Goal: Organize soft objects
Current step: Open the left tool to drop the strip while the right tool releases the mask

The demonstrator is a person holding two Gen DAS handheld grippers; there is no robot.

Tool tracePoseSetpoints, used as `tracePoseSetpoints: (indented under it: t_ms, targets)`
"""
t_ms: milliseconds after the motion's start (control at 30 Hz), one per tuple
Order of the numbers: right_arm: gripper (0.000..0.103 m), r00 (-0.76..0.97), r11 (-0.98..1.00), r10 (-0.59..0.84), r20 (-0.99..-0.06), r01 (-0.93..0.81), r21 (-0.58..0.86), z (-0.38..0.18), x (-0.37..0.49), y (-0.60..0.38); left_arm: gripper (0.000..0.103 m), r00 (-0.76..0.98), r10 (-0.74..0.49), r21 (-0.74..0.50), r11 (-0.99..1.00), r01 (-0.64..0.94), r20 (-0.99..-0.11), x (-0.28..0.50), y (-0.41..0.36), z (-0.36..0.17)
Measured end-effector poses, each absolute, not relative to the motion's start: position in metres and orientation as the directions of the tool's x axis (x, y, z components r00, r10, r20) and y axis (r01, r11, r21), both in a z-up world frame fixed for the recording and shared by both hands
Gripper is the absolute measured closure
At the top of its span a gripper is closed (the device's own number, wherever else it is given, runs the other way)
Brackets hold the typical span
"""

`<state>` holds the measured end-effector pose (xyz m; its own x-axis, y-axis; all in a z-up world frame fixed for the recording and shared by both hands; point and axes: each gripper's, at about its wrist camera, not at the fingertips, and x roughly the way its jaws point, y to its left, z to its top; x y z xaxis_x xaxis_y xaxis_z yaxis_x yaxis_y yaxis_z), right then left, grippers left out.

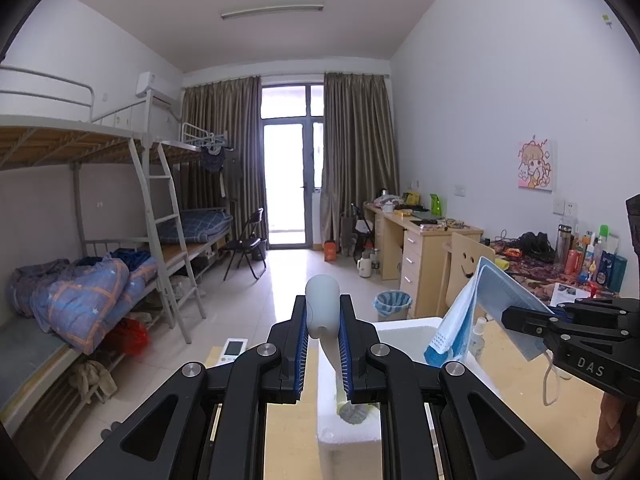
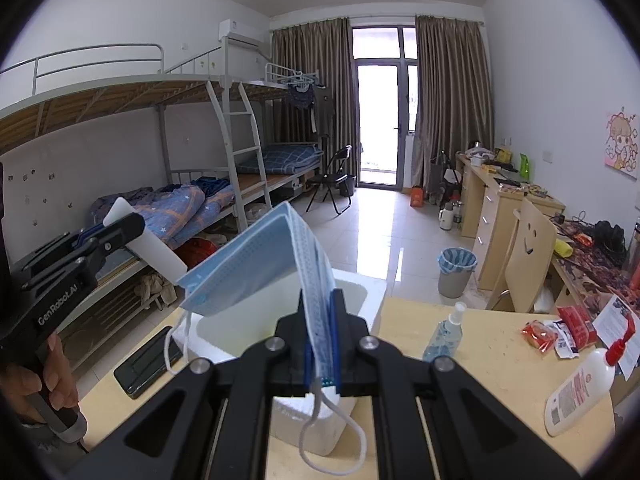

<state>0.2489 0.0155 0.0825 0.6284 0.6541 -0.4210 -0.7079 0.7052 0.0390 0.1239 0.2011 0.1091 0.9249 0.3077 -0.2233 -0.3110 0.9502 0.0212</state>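
Here, both grippers hold soft things above a white foam box (image 2: pixel 362 292) on a wooden table (image 2: pixel 492 344).

The foam box stands open at the table's edge, under the two tools. The right gripper (image 2: pixel 320 340) has its jaws clamped on a folded blue face mask (image 2: pixel 256 268), which stands up out of the pads over the box, its ear loops dangling below. The left gripper (image 1: pixel 323 344) is closed on a white tube-like object (image 1: pixel 322 308) that pokes up between its blue pads; what it is I cannot tell. On the table lie a dark phone (image 2: pixel 149 361) to the left of the box, and a clear spray bottle (image 2: pixel 444 332) and a white squeeze bottle (image 2: pixel 580 388) to its right.
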Motion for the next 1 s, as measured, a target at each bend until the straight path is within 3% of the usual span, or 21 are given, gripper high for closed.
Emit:
tracePoseSetpoints:
  t_ms: [1000]
  targets:
    - [0.092, 0.548, 0.658, 0.684, -0.481, -0.748, 0.085, 0.066, 0.287, 0.056, 0.088, 0.904, 0.356, 0.031, 0.933, -0.359, -0.237, 0.142, 0.211, 0.107]
